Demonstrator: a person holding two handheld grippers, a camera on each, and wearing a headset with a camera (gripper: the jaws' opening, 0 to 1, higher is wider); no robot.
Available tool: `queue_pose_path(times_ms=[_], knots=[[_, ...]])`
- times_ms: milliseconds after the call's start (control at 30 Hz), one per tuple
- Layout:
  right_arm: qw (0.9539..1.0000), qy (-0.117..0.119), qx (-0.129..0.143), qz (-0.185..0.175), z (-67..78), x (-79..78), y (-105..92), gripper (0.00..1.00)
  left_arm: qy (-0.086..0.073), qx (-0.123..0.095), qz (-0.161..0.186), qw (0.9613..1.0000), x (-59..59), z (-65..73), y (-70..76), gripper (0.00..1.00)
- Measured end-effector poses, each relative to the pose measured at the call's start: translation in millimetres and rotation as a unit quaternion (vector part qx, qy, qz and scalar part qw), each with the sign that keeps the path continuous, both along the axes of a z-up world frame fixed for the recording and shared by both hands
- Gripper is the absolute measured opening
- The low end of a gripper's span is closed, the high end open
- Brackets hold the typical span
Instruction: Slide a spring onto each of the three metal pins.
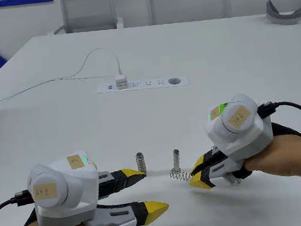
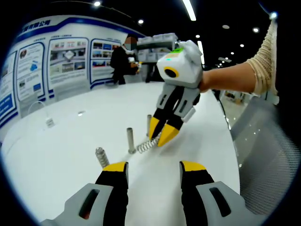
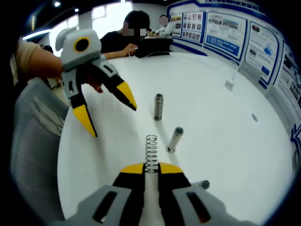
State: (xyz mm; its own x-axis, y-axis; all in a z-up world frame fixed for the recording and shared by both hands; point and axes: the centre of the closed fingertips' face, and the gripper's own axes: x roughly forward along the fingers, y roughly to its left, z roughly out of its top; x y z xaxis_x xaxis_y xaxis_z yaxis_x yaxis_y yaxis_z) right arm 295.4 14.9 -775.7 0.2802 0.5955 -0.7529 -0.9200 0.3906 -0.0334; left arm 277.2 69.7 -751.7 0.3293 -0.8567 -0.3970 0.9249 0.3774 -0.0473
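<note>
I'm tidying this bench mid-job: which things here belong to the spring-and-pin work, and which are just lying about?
Job:
right gripper, shut on a spring
bare pin
pin already wearing a spring
third pin, beside the right gripper
left gripper, open

Lying about:
power strip
white plug in it
grey curved object
chair

Your headset looking down, near, over table (image 1: 35, 108); your gripper views facing each other low (both sharing bare pin (image 3: 174, 139)).

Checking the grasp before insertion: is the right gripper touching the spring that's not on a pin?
Touching. In the right gripper view the right gripper is shut on the near end of the spring, with no gap at the jaws.
</note>
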Motion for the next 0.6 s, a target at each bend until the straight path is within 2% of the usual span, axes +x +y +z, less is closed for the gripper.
queue_pose_path(times_ms=[133, 300, 600], knots=[[0.9994, -0.006, -0.002, 0.035, 9.3, -12.7, 4.0, 0.11, -0.002, 0.001, -0.009, 1.0, -2.2, 0.5, -3.4, 0.43], [0.9979, -0.017, -0.009, 0.062, 20.8, -25.0, 6.2, 0.11, -0.005, 0.001, -0.024, 0.9997, -7.1, 2.7, -11.2, 0.42], [0.9932, -0.022, -0.023, 0.112, 28.4, -42.3, 10.6, 0.11, -0.014, 0.001, -0.055, 0.9984, -15.7, 8.0, -24.2, 0.36]])
